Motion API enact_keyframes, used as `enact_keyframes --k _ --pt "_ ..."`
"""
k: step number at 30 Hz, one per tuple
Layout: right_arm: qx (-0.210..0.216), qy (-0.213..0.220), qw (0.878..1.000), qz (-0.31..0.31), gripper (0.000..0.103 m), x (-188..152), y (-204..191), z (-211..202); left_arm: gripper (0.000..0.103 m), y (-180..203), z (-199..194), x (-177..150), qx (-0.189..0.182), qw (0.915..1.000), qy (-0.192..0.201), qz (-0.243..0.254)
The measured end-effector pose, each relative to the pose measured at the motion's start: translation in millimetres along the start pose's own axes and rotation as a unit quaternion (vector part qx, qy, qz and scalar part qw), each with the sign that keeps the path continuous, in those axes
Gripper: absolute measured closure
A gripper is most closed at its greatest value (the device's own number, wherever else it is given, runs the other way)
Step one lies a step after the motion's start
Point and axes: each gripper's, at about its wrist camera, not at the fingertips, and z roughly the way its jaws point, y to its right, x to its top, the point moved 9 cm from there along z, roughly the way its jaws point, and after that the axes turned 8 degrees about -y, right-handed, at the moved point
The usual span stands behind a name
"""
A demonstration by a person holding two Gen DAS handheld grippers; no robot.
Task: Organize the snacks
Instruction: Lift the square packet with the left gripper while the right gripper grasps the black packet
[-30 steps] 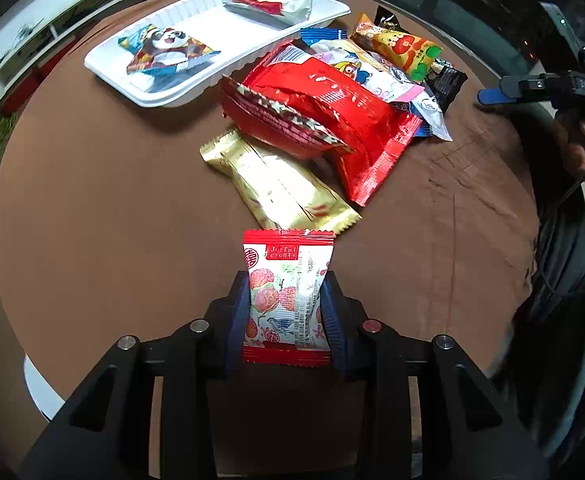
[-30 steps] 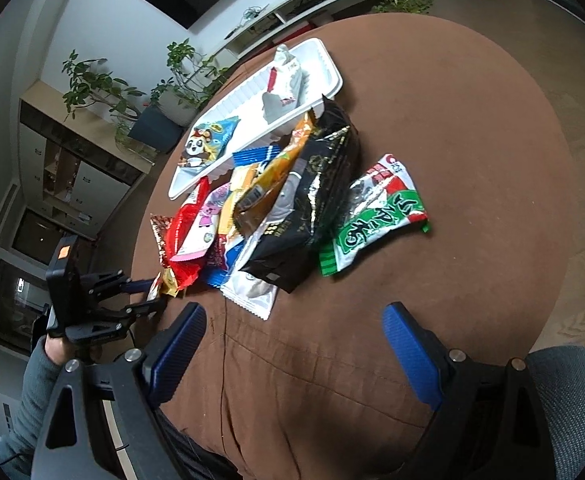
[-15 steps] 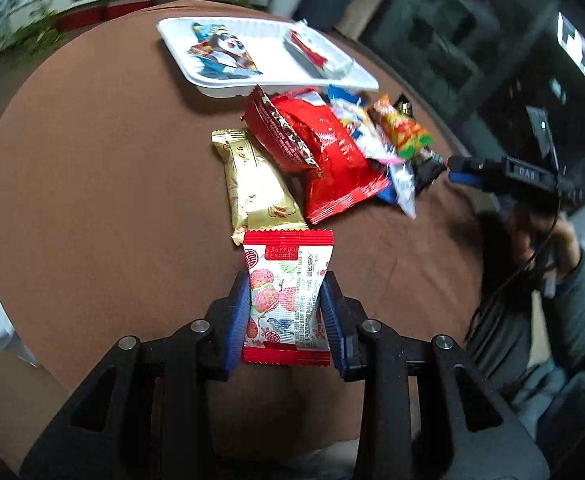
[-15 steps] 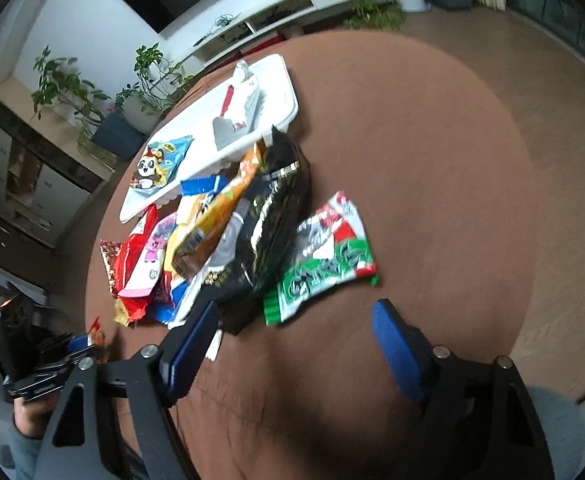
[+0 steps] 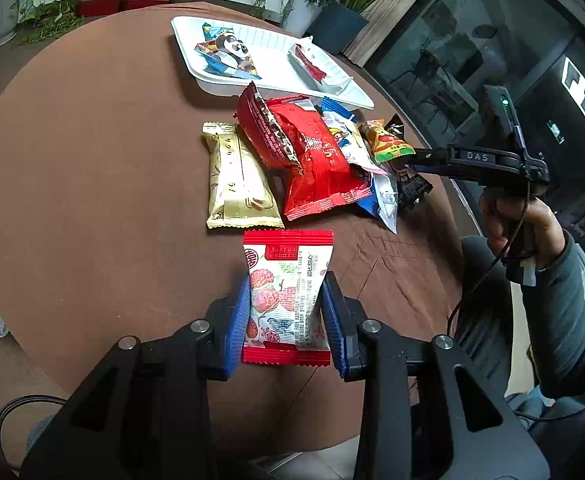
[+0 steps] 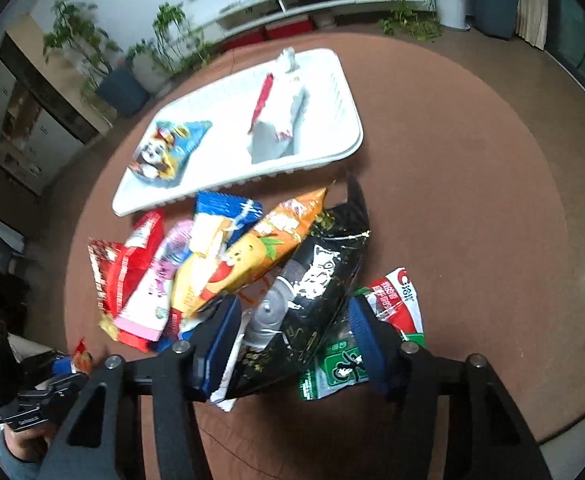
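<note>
On my left, the left gripper [image 5: 286, 312] has its fingers pinching a small red-and-white candy packet [image 5: 287, 292] by its two long sides, held above the near part of the brown table [image 5: 92, 184]. It looks light and crinkly, soft in the middle; I judge that grip on the padded body is right, since the flat crimped ends would slip.

Ahead lies a gold packet [image 5: 238, 178], then a red bag [image 5: 308, 156] heading a loose pile, and beyond that the white tray [image 5: 268, 82] with a panda packet [image 5: 228, 54] and a white wrapper [image 5: 312, 66] already in it.

On my right, the right gripper [image 6: 292, 330] has its fingers spread wide and straddles a black bag [image 6: 316, 288] at the near edge of the pile, with a green packet [image 6: 344, 364] just beside the right finger. The black bag is glossy film, likely slippery and puffy; I'd close across its middle, clear of the orange packet [image 6: 260, 248] overlapping it.
</note>
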Motion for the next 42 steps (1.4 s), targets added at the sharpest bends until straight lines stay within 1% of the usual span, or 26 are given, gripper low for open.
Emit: enact_keyframes --k 4,9,15,18,20,22,24,25,28,33,39,42 --pt "0.000 -0.013 1.000 -0.008 0.044 -0.8 -0.4 3.1 0.071 -2.8 0.6 0.3 -0.001 1.0000 0.001 -0.004" --pt "0.001 -0.035 0.999 -0.019 0.044 6.5 -8.9 17.1 0.071 -1.1 0.3 -0.8 -0.006 1.0000 0.001 -0.003" --pt "0.014 -0.038 0.999 -0.013 0.045 13.8 -8.8 22.0 0.071 -1.6 -1.2 -5.4 -0.009 0.9999 0.001 -0.007" --pt "0.010 -0.038 0.999 -0.017 0.054 15.6 -6.6 21.6 0.071 0.2 0.4 -6.3 -0.011 0.9999 0.001 -0.007" --pt "0.008 -0.038 0.999 -0.019 0.064 15.9 -4.7 21.0 0.071 1.6 0.5 -6.4 -0.012 0.9999 0.001 -0.006" --pt "0.009 -0.039 0.999 -0.021 0.068 15.2 -3.6 20.7 0.071 2.2 0.4 -6.8 -0.012 0.9999 0.001 -0.006" --pt "0.015 -0.036 0.999 -0.016 0.072 15.0 -1.5 19.0 0.071 2.4 0.2 -6.3 -0.012 0.9999 0.003 -0.007" --pt "0.020 -0.034 0.999 -0.012 0.076 15.2 -0.3 17.5 0.071 2.7 -0.3 -6.5 -0.013 0.9999 0.003 -0.008" --pt "0.031 -0.019 0.999 -0.003 0.081 14.4 1.8 10.0 0.071 2.8 -0.9 -5.5 -0.014 0.9998 0.006 -0.010" --pt "0.049 -0.007 0.999 0.013 0.082 10.0 7.0 3.5 0.071 1.4 -0.5 -3.1 -0.014 0.9998 0.008 -0.015" --pt "0.078 0.021 0.996 0.031 0.082 4.6 6.4 -17.9 0.071 -2.1 -1.2 -1.3 -0.017 0.9995 0.015 -0.023" --pt "0.099 0.038 0.994 0.036 0.082 3.4 3.5 -31.4 0.071 -3.8 -3.7 -0.3 -0.021 0.9992 0.020 -0.027"
